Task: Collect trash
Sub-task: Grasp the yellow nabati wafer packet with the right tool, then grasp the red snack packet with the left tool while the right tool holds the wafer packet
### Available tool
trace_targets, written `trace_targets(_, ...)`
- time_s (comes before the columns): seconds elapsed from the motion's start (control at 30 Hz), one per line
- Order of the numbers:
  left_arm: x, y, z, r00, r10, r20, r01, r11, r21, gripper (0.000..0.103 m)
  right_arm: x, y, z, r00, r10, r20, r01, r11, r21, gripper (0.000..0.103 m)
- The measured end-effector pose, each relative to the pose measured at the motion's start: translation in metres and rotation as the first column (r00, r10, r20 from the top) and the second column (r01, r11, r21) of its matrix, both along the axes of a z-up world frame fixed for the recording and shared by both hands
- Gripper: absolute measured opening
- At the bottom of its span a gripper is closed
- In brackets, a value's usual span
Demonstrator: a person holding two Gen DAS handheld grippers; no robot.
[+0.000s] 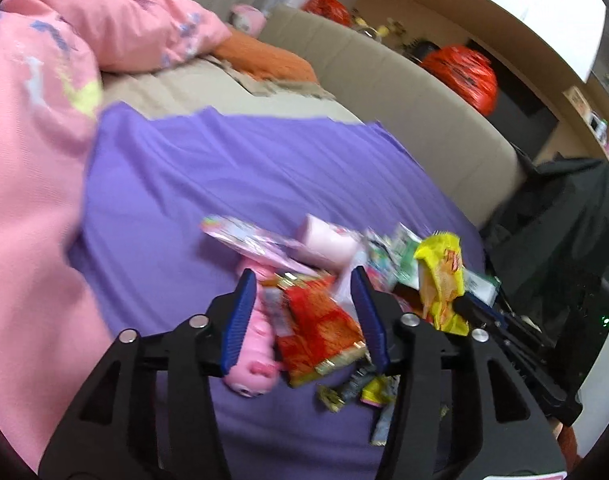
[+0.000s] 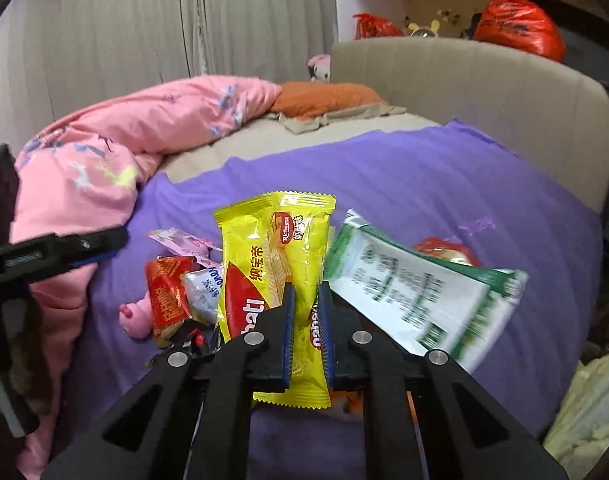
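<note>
Right now the right gripper (image 2: 304, 292) has its fingers clamped on a yellow wrapper (image 2: 276, 248), lifted above the litter pile (image 2: 184, 280) near the bed's edge. Left gripper (image 1: 304, 280) hangs over it, fingers apart; the purple sheet (image 1: 232, 168) beyond lies bare.

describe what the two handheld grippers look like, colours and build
Both match: the left gripper and right gripper are black, with angular linkage arms pierced by triangular cut-outs. Round silver pivot pins sit at the joints. Each finger carries a flat blue ribbed pad. No cables, labels or sleeves show in either wrist view.
</note>
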State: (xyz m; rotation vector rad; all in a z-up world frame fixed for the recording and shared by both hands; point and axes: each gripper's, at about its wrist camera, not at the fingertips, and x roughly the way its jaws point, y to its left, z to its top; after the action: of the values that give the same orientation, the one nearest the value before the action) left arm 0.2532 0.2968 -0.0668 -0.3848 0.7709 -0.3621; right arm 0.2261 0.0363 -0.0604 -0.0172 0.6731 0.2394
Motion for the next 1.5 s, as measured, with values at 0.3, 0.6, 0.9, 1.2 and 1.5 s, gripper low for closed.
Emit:
trace_targets(0.3, 0.011, -0.046, -0.029, 0.999, -0.025, -0.024, 0.028, 0.986, 0.163, 0.043, -0.055, -0.033, -0.016, 0.996, -0.08, -0.026, 0.08, 0.997, 0.0, 0.013)
trace_targets(0.6, -0.004, -0.046, -0.004, 0.997, -0.061, 0.051, 0.055, 0.99, 0.127, 0.004, -0.066, -0.046, -0.031, 0.997, -0.022, -0.078, 0.026, 0.998, 0.059, 0.052)
trace_targets(0.9, 0.0, -0.02, 0.001, 0.999, -0.031, 0.026, 0.03, 0.999, 0.03, 0.032, -0.057, -0.042, -0.044, 0.994, -0.03, -0.109, 0.038, 0.997, 0.068, 0.052)
trace_targets(1.2, 0.013, -0.047, -0.034, 0.992, -0.055, -0.109, 0.054, 0.998, -0.009, 0.049, -0.075, -0.051, -0.038, 0.999, -0.002, -0.051, 0.005, 0.998, 0.066, 0.013)
trace_targets(1.5, 0.027, -0.052, -0.048, 0.985, 0.105, -0.134, -0.096, 0.993, 0.072, 0.035, -0.099, -0.069, -0.024, 1.0, 0.005, 0.006, -0.005, 0.999, 0.043, 0.013)
